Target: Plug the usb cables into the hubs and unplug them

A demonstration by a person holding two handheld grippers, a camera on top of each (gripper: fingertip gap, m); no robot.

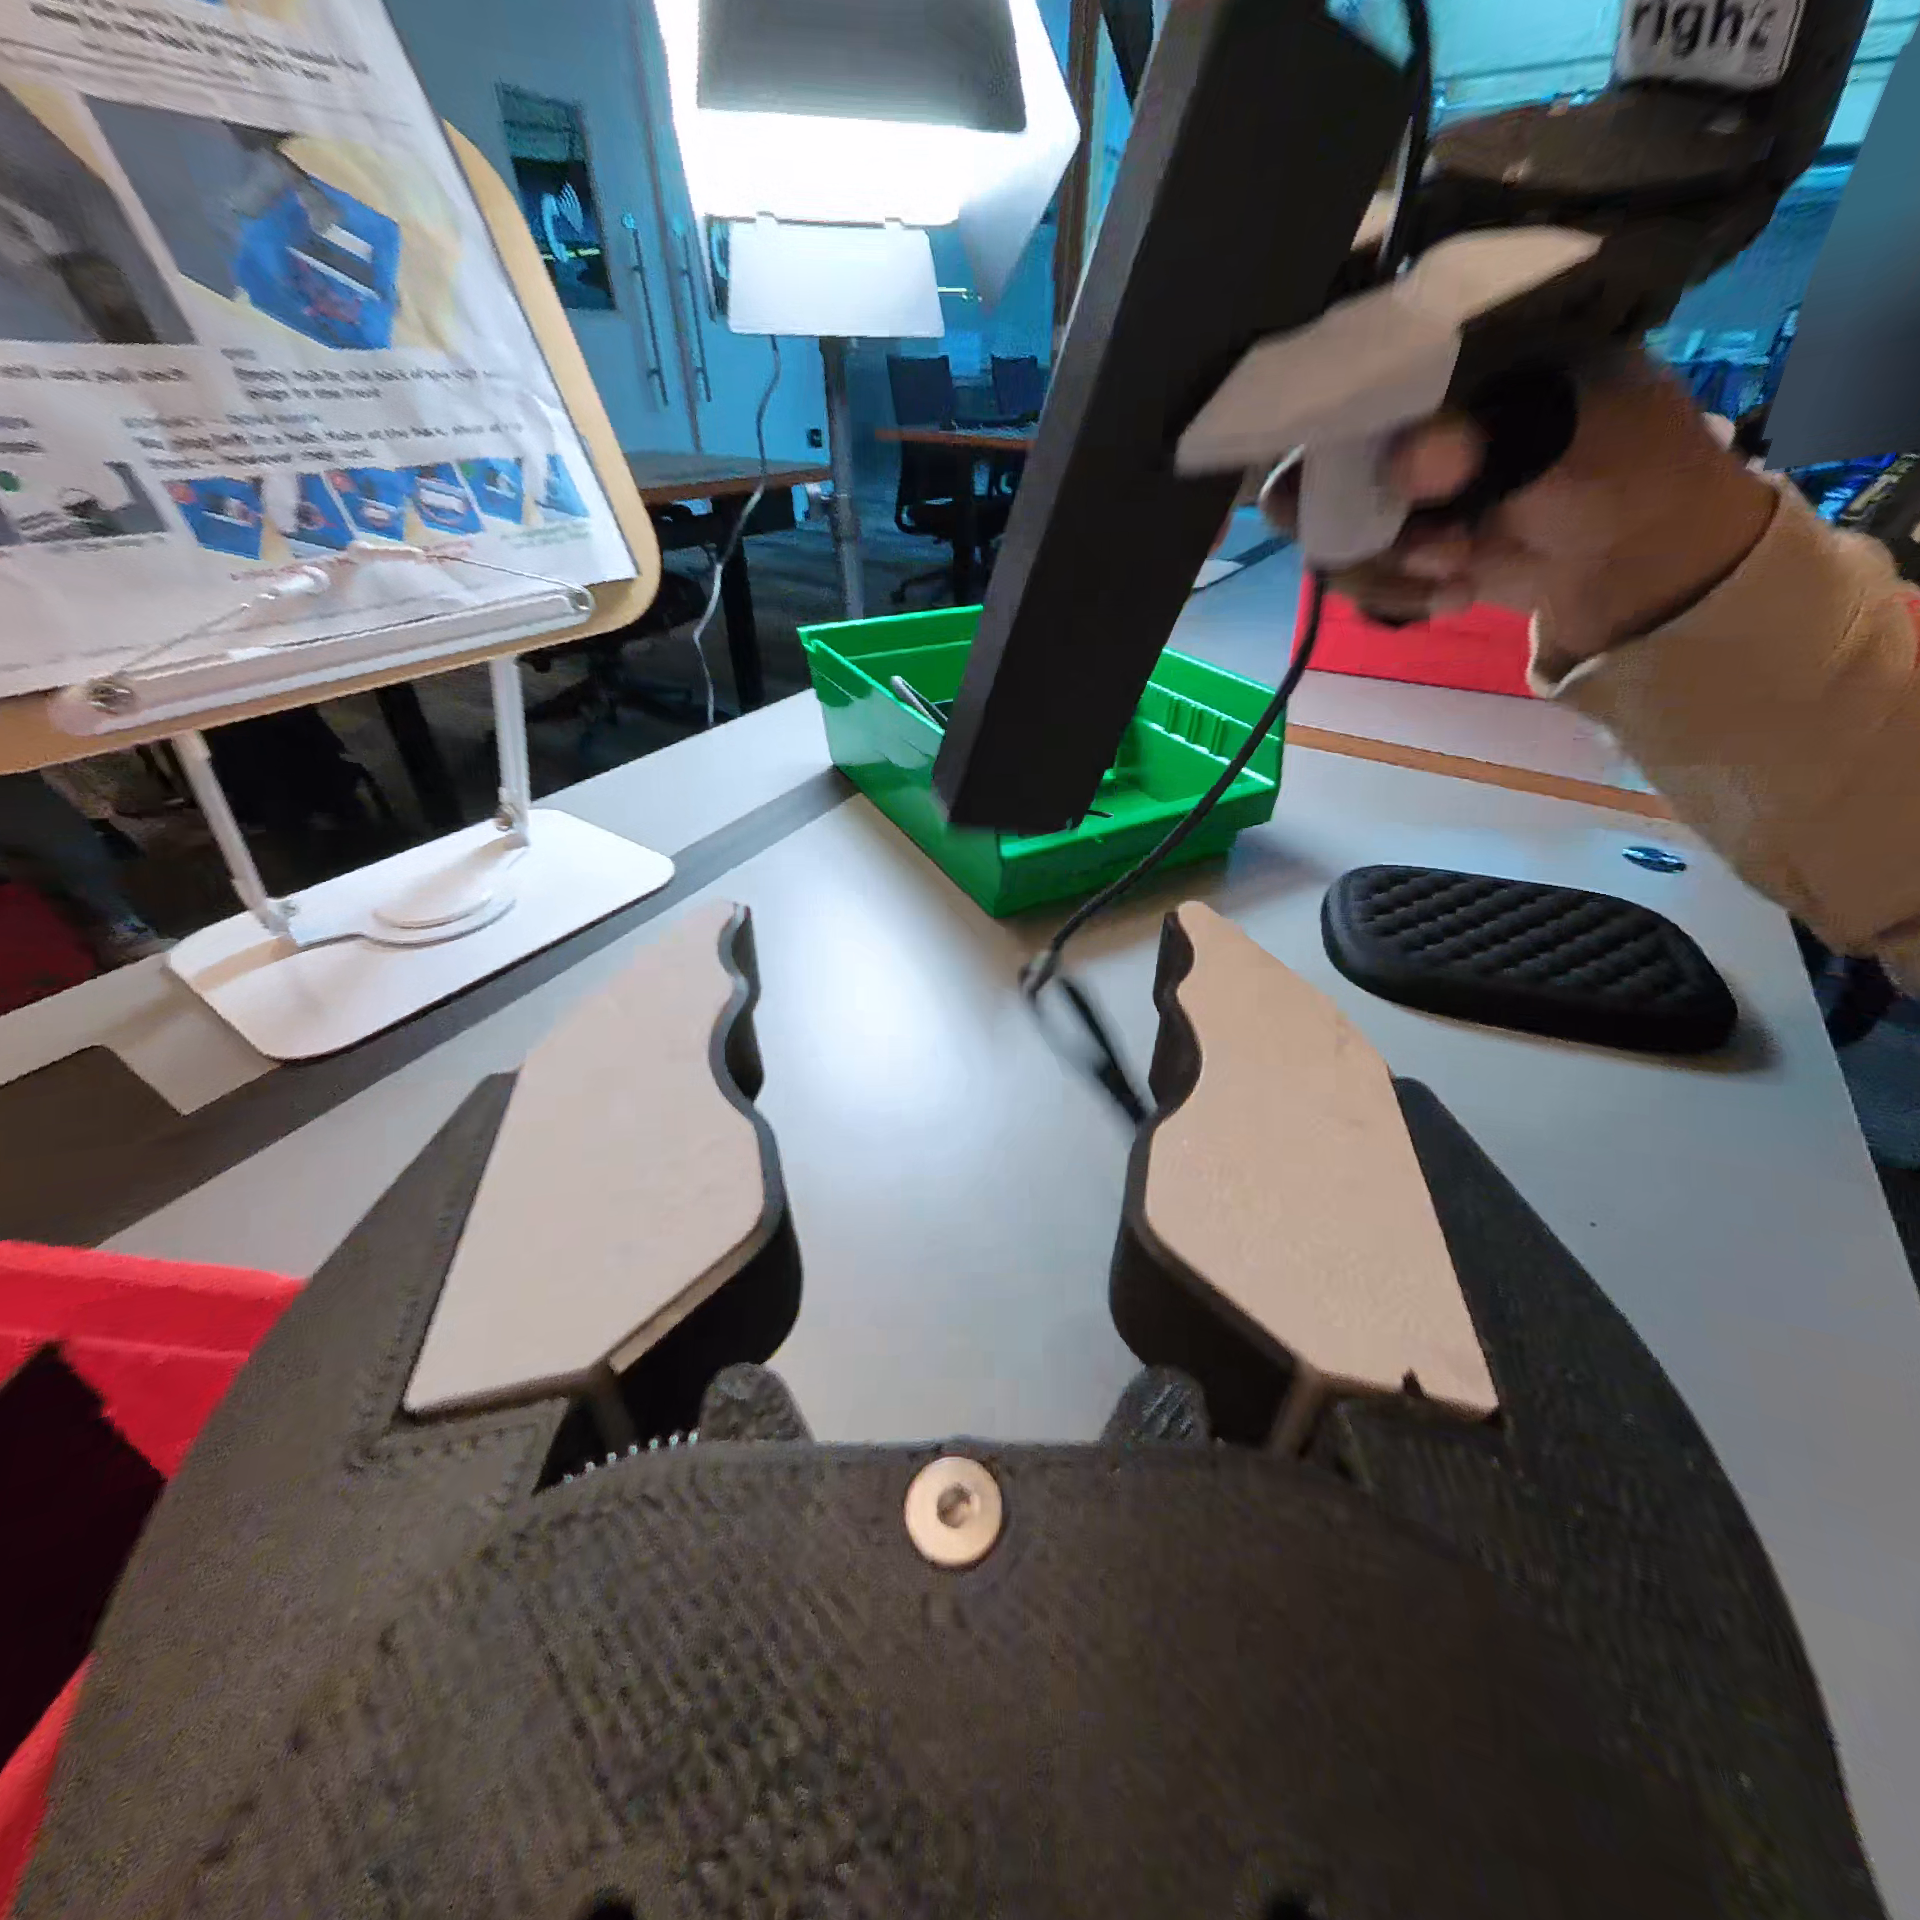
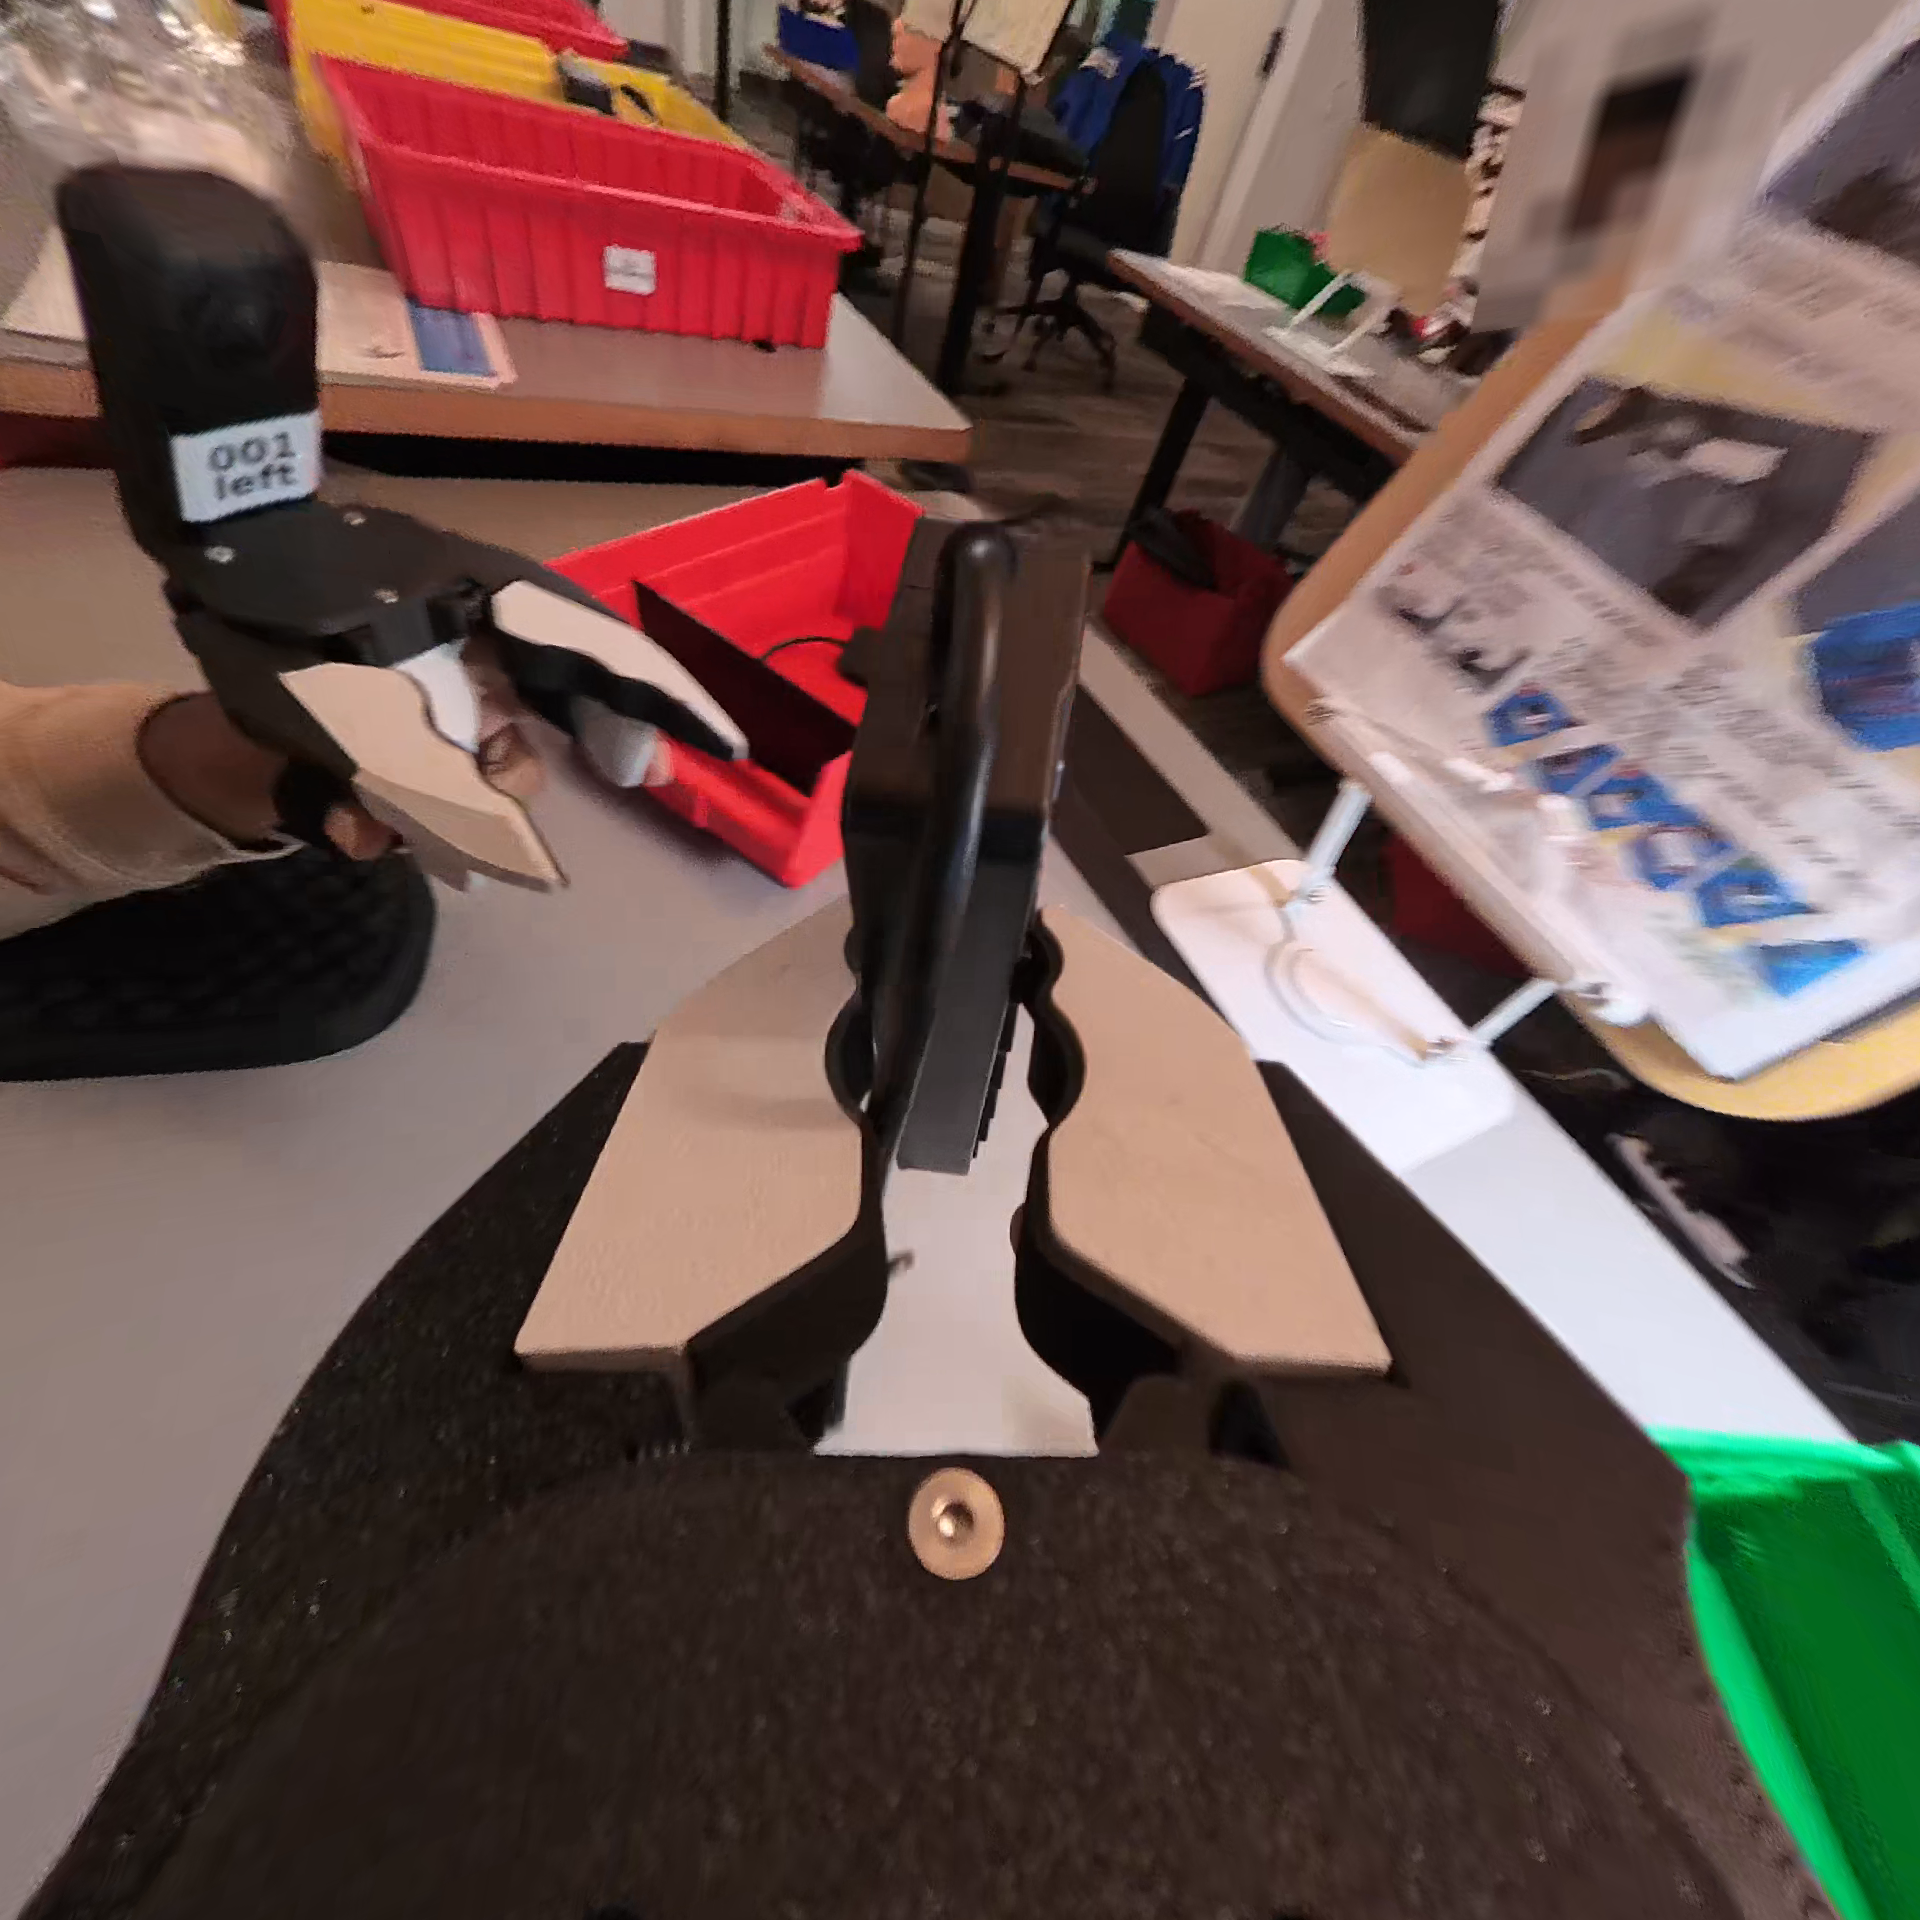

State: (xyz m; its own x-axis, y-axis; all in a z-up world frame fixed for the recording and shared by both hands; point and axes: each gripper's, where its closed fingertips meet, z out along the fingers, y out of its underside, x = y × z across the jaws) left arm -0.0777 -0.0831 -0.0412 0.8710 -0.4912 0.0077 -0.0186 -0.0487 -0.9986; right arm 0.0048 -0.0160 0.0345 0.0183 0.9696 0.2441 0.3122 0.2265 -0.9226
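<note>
Our right claw [image 2: 943,1023] pinches the long black hub [image 2: 961,831] above the green bin [image 1: 1091,831]; our left claw [image 1: 951,997] hangs spread over the tabletop [image 1: 935,1195].

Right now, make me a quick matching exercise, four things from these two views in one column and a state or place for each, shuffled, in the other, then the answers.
Things:
1. left gripper
2. right gripper
3. green bin
4. black wrist pad

States or places:
A. lying flat on the grey table
B. open, holding nothing
C. shut on the black hub
D. beyond the hub's lower end

Pairs: 1-B, 2-C, 3-D, 4-A
</note>
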